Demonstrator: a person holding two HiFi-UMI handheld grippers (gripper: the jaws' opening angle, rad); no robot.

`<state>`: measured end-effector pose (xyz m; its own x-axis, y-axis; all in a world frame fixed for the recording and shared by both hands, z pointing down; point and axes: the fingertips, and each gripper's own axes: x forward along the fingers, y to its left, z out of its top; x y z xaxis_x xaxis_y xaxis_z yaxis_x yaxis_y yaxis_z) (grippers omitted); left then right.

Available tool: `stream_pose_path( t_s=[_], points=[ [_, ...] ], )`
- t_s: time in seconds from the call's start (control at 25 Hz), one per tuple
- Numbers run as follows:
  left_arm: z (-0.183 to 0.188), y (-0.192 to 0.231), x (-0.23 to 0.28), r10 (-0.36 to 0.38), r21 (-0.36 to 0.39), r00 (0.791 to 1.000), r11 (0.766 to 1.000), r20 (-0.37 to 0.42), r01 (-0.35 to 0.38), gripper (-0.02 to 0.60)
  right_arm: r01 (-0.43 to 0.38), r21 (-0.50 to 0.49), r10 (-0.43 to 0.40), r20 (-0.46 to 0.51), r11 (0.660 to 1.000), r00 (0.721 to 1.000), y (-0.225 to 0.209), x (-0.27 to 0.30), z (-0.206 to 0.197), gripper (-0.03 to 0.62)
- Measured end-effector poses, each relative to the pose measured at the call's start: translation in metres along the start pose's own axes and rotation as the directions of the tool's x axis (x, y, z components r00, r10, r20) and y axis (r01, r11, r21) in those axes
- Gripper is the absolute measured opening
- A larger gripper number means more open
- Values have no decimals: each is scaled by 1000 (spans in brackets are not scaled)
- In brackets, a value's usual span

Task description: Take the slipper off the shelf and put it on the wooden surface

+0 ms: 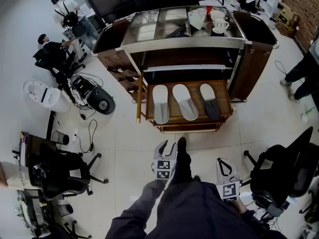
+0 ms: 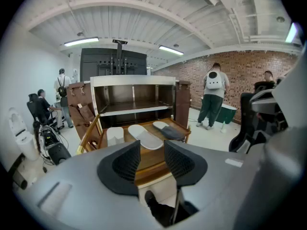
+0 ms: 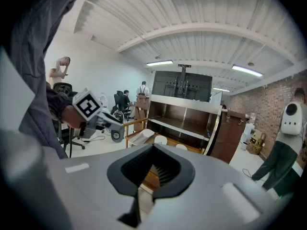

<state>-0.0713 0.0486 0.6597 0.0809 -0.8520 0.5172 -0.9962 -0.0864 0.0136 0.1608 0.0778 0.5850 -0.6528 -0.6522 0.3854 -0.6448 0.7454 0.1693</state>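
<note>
My left gripper point(image 2: 152, 151) stands wide open with nothing between its jaws. My right gripper point(image 3: 153, 169) is closed and empty. Ahead of both, well apart from them, three slippers point(image 1: 185, 101) lie side by side on the pulled-out wooden shelf point(image 1: 225, 101).

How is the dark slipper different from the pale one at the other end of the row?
Colour: the dark slipper has a near-black toe cover; the pale slipper has a light grey one.
Place: the dark slipper lies by the right rail of the wooden tray, the pale slipper by the left rail.
Pose: the pale slipper lies straight, the dark slipper slightly slanted.
Both lie flat, with their white heel ends toward the cabinet.
</note>
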Motion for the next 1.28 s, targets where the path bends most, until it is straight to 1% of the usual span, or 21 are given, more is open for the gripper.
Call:
stream_pose_path(
  t_s=[0.12, 0.2, 0.28, 0.4, 0.52, 0.6, 0.64, 0.68, 0.72, 0.8, 0.88, 1.0, 1.08, 1.16, 1.2, 1.24, 1.28],
  points=[
    [10, 62, 85, 30, 34, 998, 999, -52, -29, 165, 33, -10, -33, -46, 999, 998, -20, 42, 4, 0],
    [10, 101, 141, 44, 48, 993, 998, -111, -39, 182, 44, -17, -46, -75, 999, 996, -31, 71, 18, 0],
    [6, 135, 193, 57, 55, 983, 997, -177, -48, 187, 54, -29, -56, -96, 998, 994, -43, 99, 34, 0],
    [-12, 171, 253, 73, 65, 955, 996, -286, -57, 187, 68, -47, -74, -137, 997, 988, -57, 134, 49, 0],
    [-38, 197, 297, 85, 98, 916, 994, -393, -51, 168, 96, -25, -99, -171, 995, 980, -70, 167, 61, 0],
    [-52, 206, 315, 67, 79, 893, 996, -445, -35, 152, 103, -36, -108, -195, 994, 975, -75, 187, 75, 0],
    [-55, 208, 319, 48, 57, 890, 998, -453, -25, 129, 105, -37, -110, -207, 994, 972, -77, 196, 79, 0],
    [-54, 208, 321, 25, 30, 893, 999, -450, -13, 114, 107, -34, -112, -217, 994, 970, -78, 203, 82, 0],
    [-49, 208, 320, 2, 1, 899, 1000, -437, -2, 90, 110, -29, -114, -226, 994, 968, -78, 210, 84, 1],
    [-32, 209, 312, -38, -42, 922, 999, -384, 23, 44, 114, -25, -116, -237, 993, 964, -77, 223, 90, 0],
    [-5, 213, 299, -65, -56, 947, 997, -314, 50, 33, 130, -5, -127, -240, 992, 962, -78, 232, 92, 0],
    [50, 225, 288, -79, -57, 977, 996, -196, 69, 23, 147, 31, -134, -249, 989, 959, -84, 243, 90, 1],
    [92, 235, 284, -89, -86, 987, 993, -132, 78, 23, 150, 36, -137, -246, 988, 960, -87, 250, 93, 1],
    [130, 243, 290, -107, -157, 992, 983, -68, 95, 23, 153, 29, -141, -249, 988, 958, -89, 256, 96, 0],
    [147, 249, 299, -109, -186, 993, 977, -39, 100, 23, 160, 29, -148, -249, 987, 957, -91, 258, 96, 1],
    [164, 257, 312, -105, -200, 994, 975, -18, 100, 23, 169, 29, -157, -246, 985, 956, -94, 260, 97, 0],
    [180, 266, 328, -98, -196, 995, 976, -4, 95, 23, 180, 28, -168, -244, 983, 955, -97, 261, 100, 1]
  ],
)
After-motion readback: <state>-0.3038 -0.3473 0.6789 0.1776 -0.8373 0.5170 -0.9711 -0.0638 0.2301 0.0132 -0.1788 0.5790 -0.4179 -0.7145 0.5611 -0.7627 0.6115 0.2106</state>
